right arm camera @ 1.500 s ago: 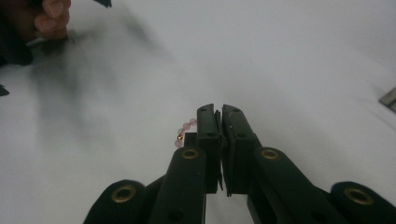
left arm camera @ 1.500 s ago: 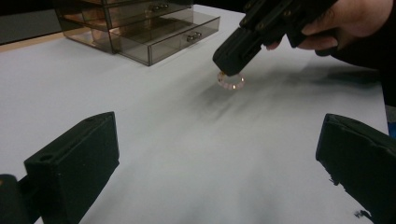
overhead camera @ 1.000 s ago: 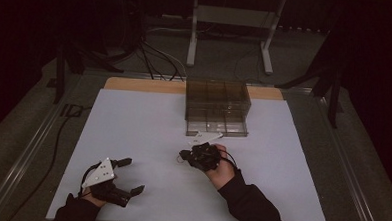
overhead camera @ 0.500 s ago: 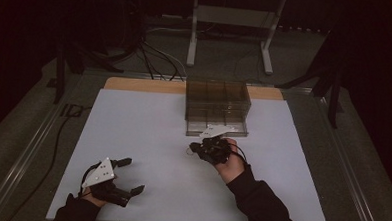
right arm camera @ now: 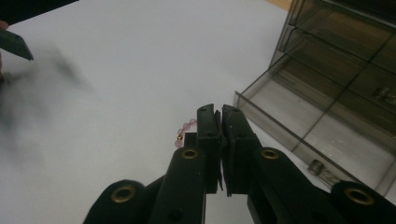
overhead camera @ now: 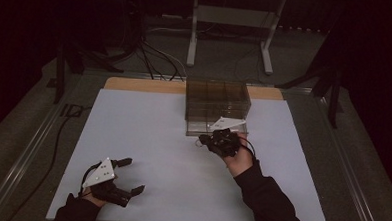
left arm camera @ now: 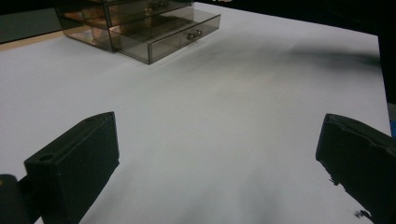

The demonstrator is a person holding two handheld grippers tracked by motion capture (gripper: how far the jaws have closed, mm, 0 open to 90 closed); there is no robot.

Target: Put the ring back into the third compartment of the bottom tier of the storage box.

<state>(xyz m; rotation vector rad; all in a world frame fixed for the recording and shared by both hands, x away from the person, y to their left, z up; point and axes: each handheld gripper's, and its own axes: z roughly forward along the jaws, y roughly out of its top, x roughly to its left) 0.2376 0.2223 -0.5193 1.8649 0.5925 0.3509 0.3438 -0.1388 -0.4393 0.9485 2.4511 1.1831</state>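
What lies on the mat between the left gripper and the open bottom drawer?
Nothing: in the left gripper view, bare white mat stretches from the left gripper to the open drawer.

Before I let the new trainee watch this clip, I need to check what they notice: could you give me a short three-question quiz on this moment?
1. True or false: the right gripper is shut on a string of pink beads.
2. How do the left gripper's jaws stand? A) wide open over bare table B) shut on a bead C) clamped on the drawer knob
3. Which drawer of the smoky clear drawer box stands pulled out, top or bottom?

Key
1. True: in the right gripper view the beads hang from its closed jaws.
2. A.
3. The bottom drawer, empty where visible, beside the right gripper.
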